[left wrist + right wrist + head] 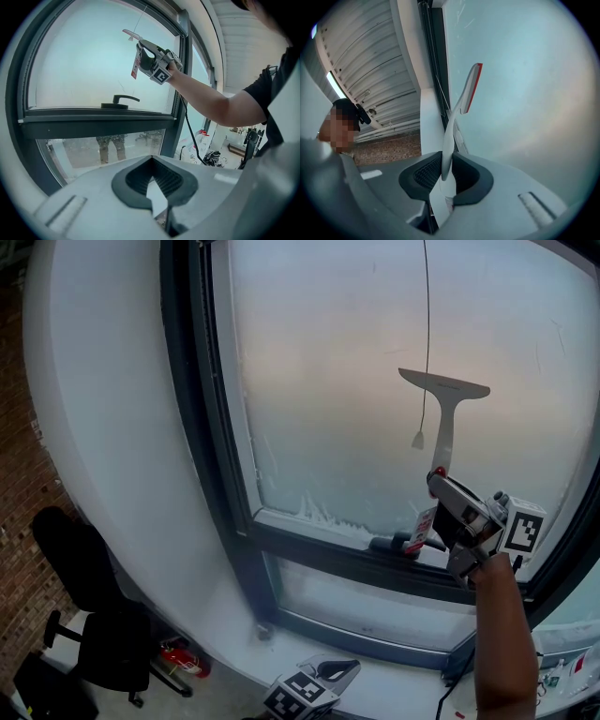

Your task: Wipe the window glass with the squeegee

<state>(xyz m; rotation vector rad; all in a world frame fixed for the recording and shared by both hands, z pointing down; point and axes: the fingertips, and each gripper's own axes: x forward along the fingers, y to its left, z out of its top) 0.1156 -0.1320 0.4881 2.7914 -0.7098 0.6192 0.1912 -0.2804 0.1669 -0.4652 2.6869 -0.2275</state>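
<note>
Right gripper view showed my right gripper (446,176) with its jaws clamped on the thin white handle of the squeegee (461,101), which rose straight ahead of the jaws and ended in a blade with a red edge. The blade lay against the window glass (534,93) or just beside it; I could not tell whether it really touched. From the head view, the squeegee (441,418) stood upright above the right gripper (437,482), with the blade about the middle height of the pane, and a thin pull cord (427,334) hung just beside the handle. The glass (356,381) looked hazy all over, and a whitish residue (319,514) sat along its lower edge, far to the left of my jaws. I judged that the wiping was only under way and that most of the pane was left to do. My left gripper (154,180) was held low, well apart from the glass, with its jaws together and nothing between them. No container of any kind was visible in these views, so I could say nothing about contents.
</note>
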